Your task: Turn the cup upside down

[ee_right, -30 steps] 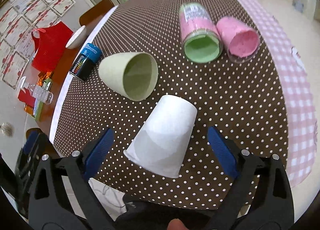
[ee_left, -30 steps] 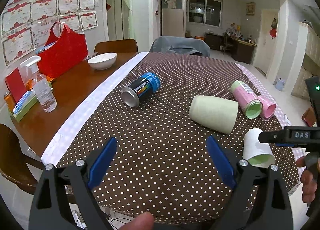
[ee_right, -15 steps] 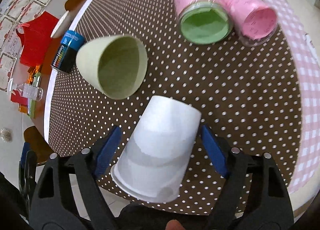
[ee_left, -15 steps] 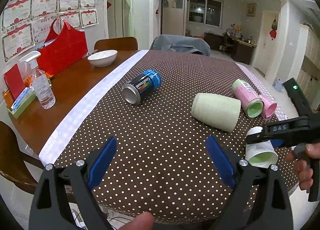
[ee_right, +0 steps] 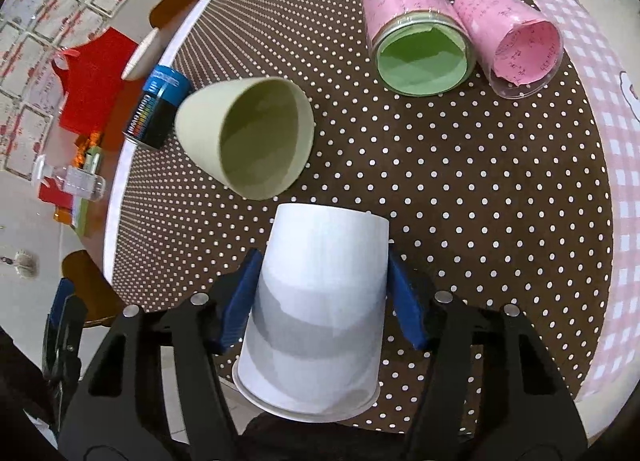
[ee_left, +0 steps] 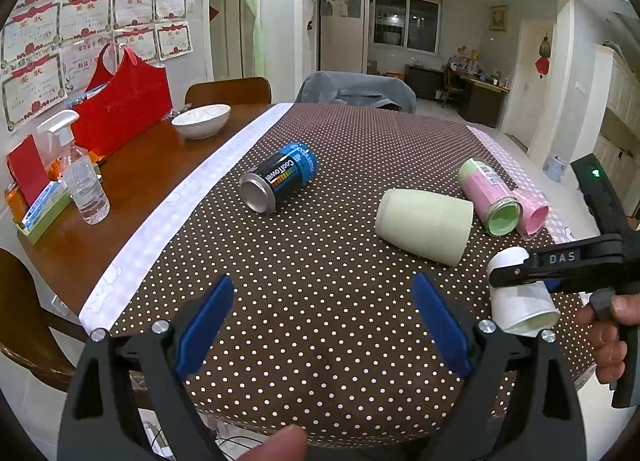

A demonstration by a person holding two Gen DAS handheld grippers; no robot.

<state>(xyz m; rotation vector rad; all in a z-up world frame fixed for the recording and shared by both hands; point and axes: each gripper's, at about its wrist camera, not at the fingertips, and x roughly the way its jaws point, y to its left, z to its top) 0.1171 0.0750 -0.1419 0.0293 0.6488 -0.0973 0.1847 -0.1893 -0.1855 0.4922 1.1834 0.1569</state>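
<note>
Now clamped between the blue pads of the right gripper (ee_right: 322, 301): smooth white paper cup (ee_right: 320, 301), pads no longer apart as a second ago. Lying near the polka-dot tablecloth (ee_right: 440, 181) edge, rim toward the camera, base away. Left gripper (ee_left: 320, 325) gaping, holding nothing.

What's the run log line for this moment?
right gripper: shut on white paper cup, lying sideways | left gripper: open, idle

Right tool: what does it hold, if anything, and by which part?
The right tool grips the white paper cup by opposite sides of its wall, about mid-height. The left tool holds nothing.
</note>
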